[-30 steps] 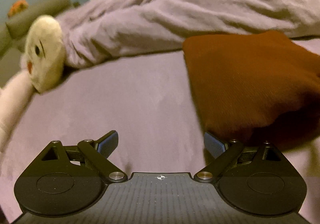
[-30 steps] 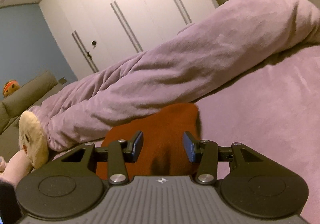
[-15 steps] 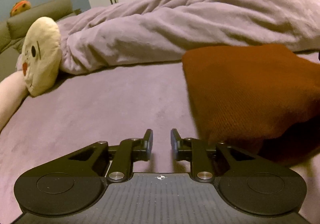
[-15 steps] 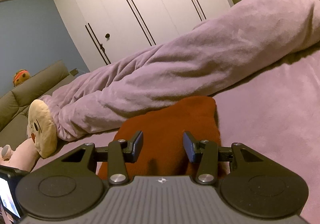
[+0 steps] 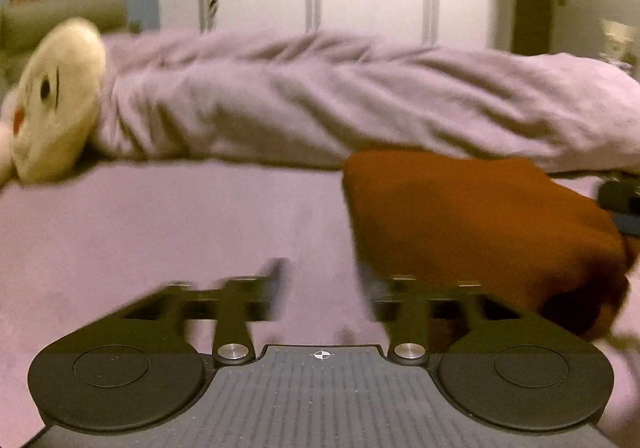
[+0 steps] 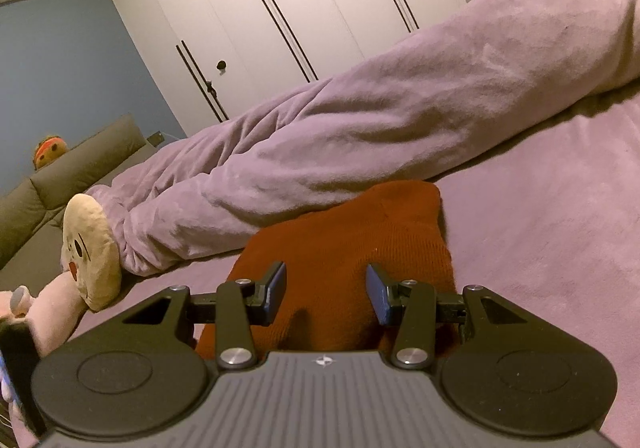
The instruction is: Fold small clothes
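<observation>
A folded rust-brown knit garment [image 5: 472,224] lies on the purple bedsheet [image 5: 160,232]. In the left wrist view it is at the right, and my left gripper [image 5: 322,280] is open and empty, low over the sheet beside the garment's left edge; this view is motion-blurred. In the right wrist view the garment [image 6: 340,244] lies straight ahead, and my right gripper [image 6: 326,290] is open and empty just above its near part. The other gripper's tip [image 5: 622,204] shows at the right edge of the left wrist view.
A rolled lilac blanket [image 5: 340,104] runs across the bed behind the garment, also in the right wrist view [image 6: 380,124]. A cream plush face pillow [image 5: 56,100] lies at the left. A grey sofa [image 6: 60,176] and white wardrobe doors [image 6: 280,16] stand beyond.
My left gripper closed half a second ago and has opened partway again while moving. My right gripper stays open and has drawn back slightly over the garment.
</observation>
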`<act>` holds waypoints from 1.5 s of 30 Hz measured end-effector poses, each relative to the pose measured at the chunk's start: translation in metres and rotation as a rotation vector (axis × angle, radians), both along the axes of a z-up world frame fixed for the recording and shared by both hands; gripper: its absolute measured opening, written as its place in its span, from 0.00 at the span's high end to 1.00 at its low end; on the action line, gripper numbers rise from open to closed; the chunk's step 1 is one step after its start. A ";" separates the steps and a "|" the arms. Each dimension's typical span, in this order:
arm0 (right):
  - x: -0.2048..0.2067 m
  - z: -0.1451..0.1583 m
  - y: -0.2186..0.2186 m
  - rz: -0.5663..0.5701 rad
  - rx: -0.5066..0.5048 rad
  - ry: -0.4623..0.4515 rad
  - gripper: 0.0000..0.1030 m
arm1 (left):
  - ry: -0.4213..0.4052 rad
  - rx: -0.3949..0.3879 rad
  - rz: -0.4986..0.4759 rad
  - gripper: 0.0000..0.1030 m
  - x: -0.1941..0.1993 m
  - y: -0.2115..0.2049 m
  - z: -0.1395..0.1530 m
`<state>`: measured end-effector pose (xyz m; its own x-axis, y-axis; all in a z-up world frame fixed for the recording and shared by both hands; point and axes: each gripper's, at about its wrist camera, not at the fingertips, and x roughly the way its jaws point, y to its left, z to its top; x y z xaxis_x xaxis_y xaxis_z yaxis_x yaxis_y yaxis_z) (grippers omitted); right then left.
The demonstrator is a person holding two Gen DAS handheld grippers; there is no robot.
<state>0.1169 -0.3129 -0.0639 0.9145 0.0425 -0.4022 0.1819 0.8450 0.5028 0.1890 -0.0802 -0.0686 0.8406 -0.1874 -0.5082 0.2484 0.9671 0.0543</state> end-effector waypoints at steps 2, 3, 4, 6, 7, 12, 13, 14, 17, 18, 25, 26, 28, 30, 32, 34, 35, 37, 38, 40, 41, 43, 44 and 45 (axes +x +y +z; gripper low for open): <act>-0.001 -0.001 -0.002 0.000 0.021 -0.006 0.57 | -0.099 0.016 -0.058 0.08 -0.023 -0.001 0.004; -0.001 -0.002 -0.003 -0.001 0.031 -0.004 0.57 | -0.130 0.036 -0.088 0.08 -0.031 -0.006 0.005; -0.001 -0.002 -0.003 -0.002 0.036 -0.007 0.57 | -0.146 0.062 -0.126 0.07 -0.038 -0.012 0.005; -0.002 -0.003 -0.003 -0.003 0.041 -0.005 0.57 | -0.148 0.105 -0.152 0.07 -0.039 -0.026 0.001; -0.002 -0.003 -0.002 -0.001 0.041 -0.003 0.57 | -0.156 0.139 -0.145 0.07 -0.037 -0.033 -0.003; -0.003 0.000 0.001 0.016 0.025 -0.004 0.57 | -0.119 0.179 -0.199 0.07 -0.024 -0.053 -0.007; -0.002 0.000 0.000 0.016 0.026 -0.005 0.57 | -0.118 0.172 -0.216 0.07 -0.026 -0.052 -0.006; -0.002 0.001 -0.001 0.018 0.027 -0.008 0.57 | -0.115 0.167 -0.230 0.07 -0.027 -0.051 -0.007; 0.000 0.000 -0.002 0.024 0.028 -0.009 0.57 | -0.105 0.202 -0.283 0.07 -0.035 -0.056 -0.010; 0.001 0.000 -0.001 0.025 0.026 -0.009 0.57 | -0.109 0.210 -0.300 0.07 -0.038 -0.058 -0.011; 0.006 0.003 0.004 0.043 0.004 -0.003 0.57 | -0.066 0.200 -0.247 0.25 -0.014 -0.076 -0.016; 0.007 0.004 0.005 0.043 -0.001 -0.003 0.57 | -0.062 0.202 -0.242 0.35 -0.010 -0.078 -0.016; 0.008 0.006 0.004 0.040 -0.007 -0.003 0.57 | -0.066 0.178 -0.223 0.52 -0.007 -0.076 -0.014; 0.011 0.007 0.003 0.040 -0.016 0.003 0.57 | -0.057 0.129 -0.186 0.66 -0.004 -0.067 -0.011; 0.015 0.007 0.002 0.037 -0.033 0.014 0.58 | -0.044 0.087 -0.156 0.71 -0.002 -0.057 -0.009; 0.020 0.006 0.001 0.029 -0.040 0.030 0.59 | -0.030 0.048 -0.116 0.73 -0.002 -0.044 -0.007; 0.023 0.005 0.000 0.028 -0.038 0.036 0.60 | -0.025 0.037 -0.098 0.74 -0.003 -0.038 -0.007; 0.027 0.003 0.000 0.044 -0.031 0.046 0.60 | -0.014 0.029 -0.072 0.75 -0.008 -0.029 -0.009; 0.029 0.001 0.002 0.051 -0.042 0.060 0.60 | -0.013 0.029 -0.060 0.75 -0.010 -0.025 -0.012; 0.034 -0.008 0.007 0.072 -0.070 0.109 0.60 | 0.016 0.028 -0.038 0.74 -0.009 -0.020 -0.019; 0.038 -0.016 0.008 0.084 -0.075 0.157 0.60 | 0.025 0.025 -0.033 0.73 -0.007 -0.019 -0.021; 0.042 -0.032 0.006 0.097 -0.033 0.198 0.60 | 0.016 0.047 -0.049 0.68 -0.009 -0.020 -0.018; 0.040 -0.033 0.005 0.094 -0.025 0.191 0.60 | 0.007 0.058 -0.057 0.60 -0.011 -0.020 -0.014; 0.039 -0.030 0.005 0.095 -0.037 0.186 0.60 | 0.001 0.056 -0.061 0.55 -0.013 -0.016 -0.008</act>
<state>0.1557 -0.3082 -0.0935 0.8168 0.1069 -0.5669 0.1876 0.8801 0.4362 0.1756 -0.0966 -0.0771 0.8281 -0.2094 -0.5200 0.3067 0.9457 0.1076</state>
